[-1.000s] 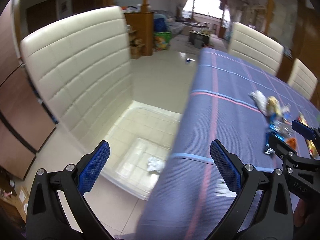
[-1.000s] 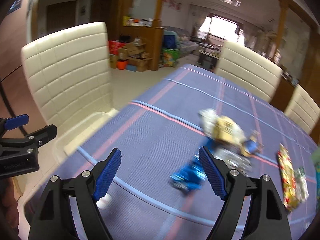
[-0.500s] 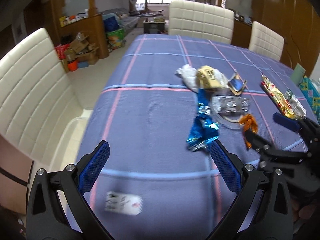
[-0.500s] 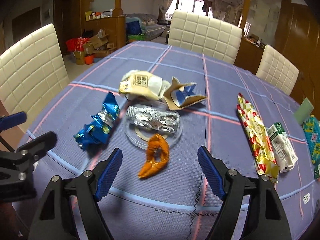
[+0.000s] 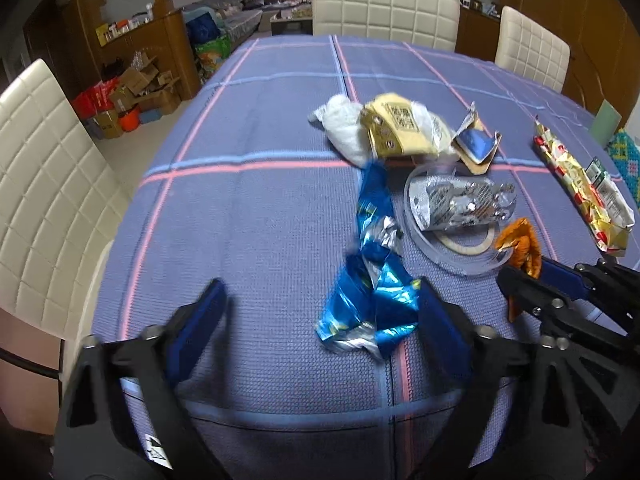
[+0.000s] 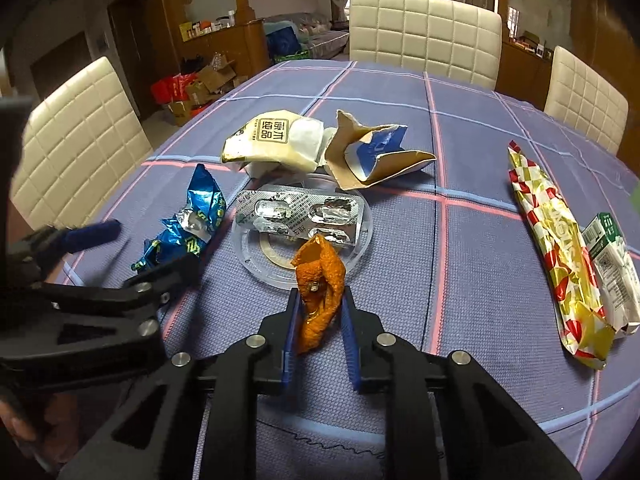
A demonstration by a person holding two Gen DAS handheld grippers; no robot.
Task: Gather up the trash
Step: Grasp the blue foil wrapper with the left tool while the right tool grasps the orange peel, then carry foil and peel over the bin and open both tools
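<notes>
Trash lies on a blue checked tablecloth point(image 5: 260, 208). My right gripper point(image 6: 319, 312) is shut on an orange peel point(image 6: 320, 280) at the near rim of a clear plastic lid point(image 6: 360, 248); the peel also shows in the left wrist view point(image 5: 520, 246). My left gripper point(image 5: 320, 312) is open and low over the cloth, with a crumpled blue foil wrapper point(image 5: 372, 280) against its right finger point(image 5: 436, 324). The wrapper also shows in the right wrist view point(image 6: 188, 224). A silver blister pack point(image 6: 300, 214) lies on the lid.
Behind the lid lie a yellow-white packet point(image 6: 276, 144) and a torn cardboard piece point(image 6: 372, 156). A red-gold wrapper point(image 6: 556, 248) and a small green carton point(image 6: 608, 260) lie at the right. Cream chairs point(image 6: 424, 32) stand around the table.
My right gripper has closed on the orange peel. My left gripper swung from the bin beside the chair to the table and came up to the blue wrapper.
</notes>
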